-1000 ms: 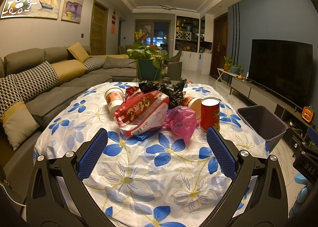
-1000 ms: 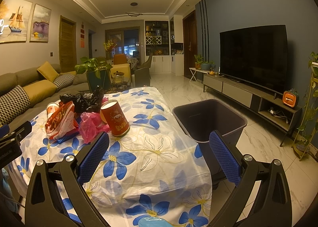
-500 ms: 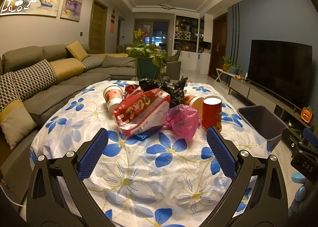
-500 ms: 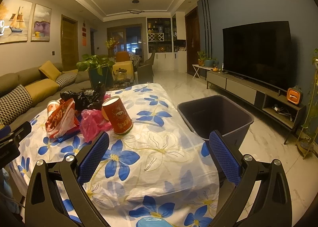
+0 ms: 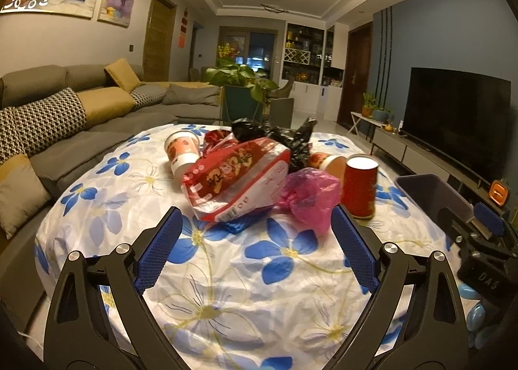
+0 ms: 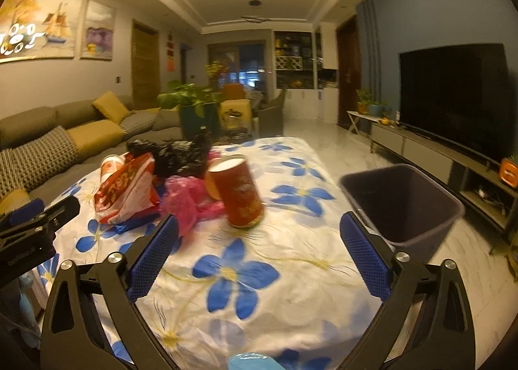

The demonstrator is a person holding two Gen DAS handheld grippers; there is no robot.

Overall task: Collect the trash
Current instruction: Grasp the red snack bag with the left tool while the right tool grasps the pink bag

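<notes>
Two claws hover spread wide and empty over the near edge of the flower-print bench [image 5: 200, 276], with nothing yet gripped. From the right claw [image 6: 259, 253], the nearest piece of trash is the red paper cup [image 6: 239, 192], standing upright just above frame centre, straight ahead and slightly left of the gap between the blue pads; its long axis runs vertically, so a level side-on closing would likely suit it. Left of the cup in that view lie the pink plastic bag [image 6: 187, 198] and the red snack bag [image 6: 126, 188], with the black plastic bag [image 6: 171, 156] behind them. From the left claw [image 5: 255, 248], the snack bag sprawls dead ahead at frame centre, its long axis slanting from lower left to upper right. A grey bin [image 6: 404, 205] waits open on the floor at the right of the frame, beside the bench edge, nearer the right claw. By this layout, the right claw looks better placed for the cup.
</notes>
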